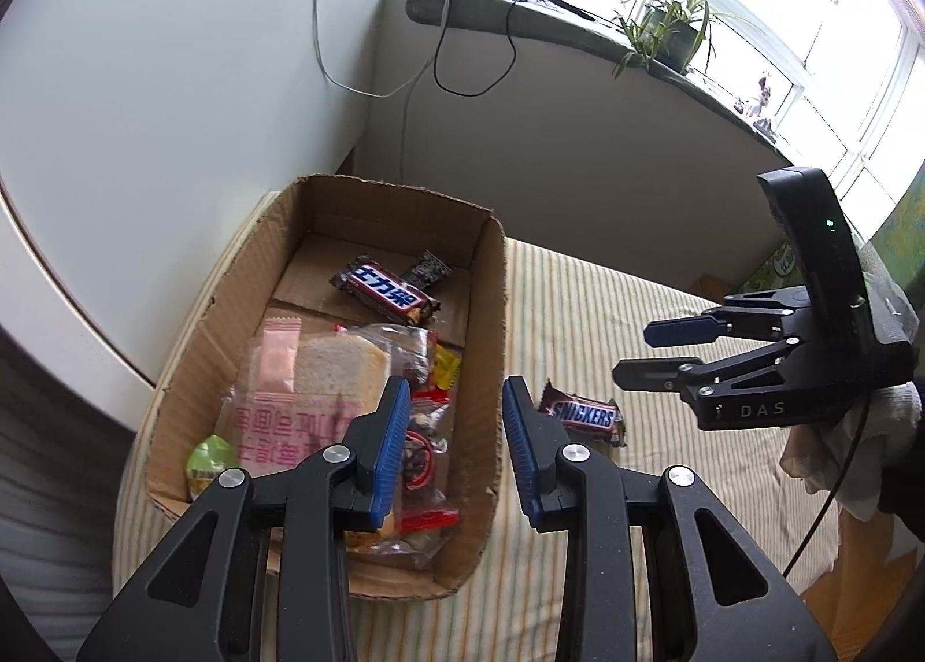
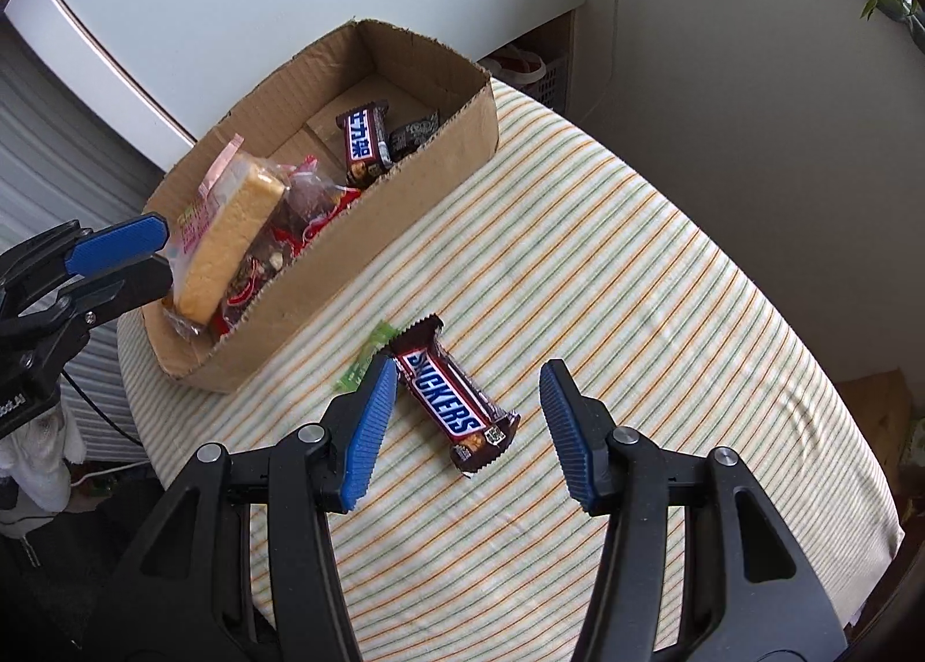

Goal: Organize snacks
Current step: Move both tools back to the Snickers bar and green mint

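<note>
A cardboard box (image 1: 491,315) (image 2: 404,199) on the striped tablecloth holds a wrapped bread slice (image 1: 324,373) (image 2: 231,246), a brown Snickers bar (image 1: 384,289) (image 2: 361,141) and several other packets. A second Snickers bar (image 2: 457,402) (image 1: 584,416) lies on the cloth beside the box, with a small green packet (image 2: 370,355) next to it. My right gripper (image 2: 468,425) is open, its fingers on either side of this bar, just above it. My left gripper (image 1: 457,431) is open and empty above the box's near right wall.
The round table with the striped cloth (image 2: 636,315) stands near a white wall. A windowsill (image 1: 549,20) with cables and a potted plant (image 1: 670,26) is behind. A basket (image 2: 543,72) sits on the floor beyond the table.
</note>
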`<action>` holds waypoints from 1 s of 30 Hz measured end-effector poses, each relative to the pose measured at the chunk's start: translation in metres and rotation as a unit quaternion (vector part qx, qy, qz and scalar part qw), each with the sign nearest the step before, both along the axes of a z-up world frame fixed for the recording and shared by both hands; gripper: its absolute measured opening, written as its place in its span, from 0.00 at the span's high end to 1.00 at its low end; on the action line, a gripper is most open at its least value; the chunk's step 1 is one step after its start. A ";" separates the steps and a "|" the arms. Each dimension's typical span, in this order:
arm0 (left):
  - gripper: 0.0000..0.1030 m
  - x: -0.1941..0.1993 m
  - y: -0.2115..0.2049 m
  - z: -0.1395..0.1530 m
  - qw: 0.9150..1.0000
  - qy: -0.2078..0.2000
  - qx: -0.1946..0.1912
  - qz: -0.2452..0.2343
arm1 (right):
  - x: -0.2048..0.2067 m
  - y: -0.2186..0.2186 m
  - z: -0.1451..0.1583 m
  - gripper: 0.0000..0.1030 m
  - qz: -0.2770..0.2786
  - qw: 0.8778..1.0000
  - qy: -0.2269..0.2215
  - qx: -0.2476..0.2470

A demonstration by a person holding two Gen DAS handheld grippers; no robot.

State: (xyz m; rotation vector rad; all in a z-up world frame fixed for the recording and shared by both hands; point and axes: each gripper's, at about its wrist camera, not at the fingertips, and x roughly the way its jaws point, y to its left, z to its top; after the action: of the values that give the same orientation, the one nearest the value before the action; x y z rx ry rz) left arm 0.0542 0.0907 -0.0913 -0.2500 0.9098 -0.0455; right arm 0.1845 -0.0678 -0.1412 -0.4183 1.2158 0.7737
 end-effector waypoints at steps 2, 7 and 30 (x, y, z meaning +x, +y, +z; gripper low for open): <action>0.69 -0.006 -0.014 -0.002 1.000 -0.002 -0.006 -0.005 | -0.004 -0.003 -0.007 0.47 0.013 1.000 0.004 0.001; 0.69 -0.018 -0.048 -0.008 1.000 -0.006 -0.014 -0.007 | -0.013 -0.005 -0.021 0.47 0.053 0.999 0.007 0.004; 0.69 0.001 -0.096 -0.070 0.999 0.029 0.014 0.026 | -0.002 -0.006 -0.052 0.56 0.105 0.994 0.009 0.023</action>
State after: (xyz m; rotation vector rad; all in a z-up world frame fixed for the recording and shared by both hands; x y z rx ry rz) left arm 0.0555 -0.0054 -0.1615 -0.2500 0.9612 0.0231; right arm 0.1830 -0.0742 -0.1930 -0.5080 1.1807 0.9847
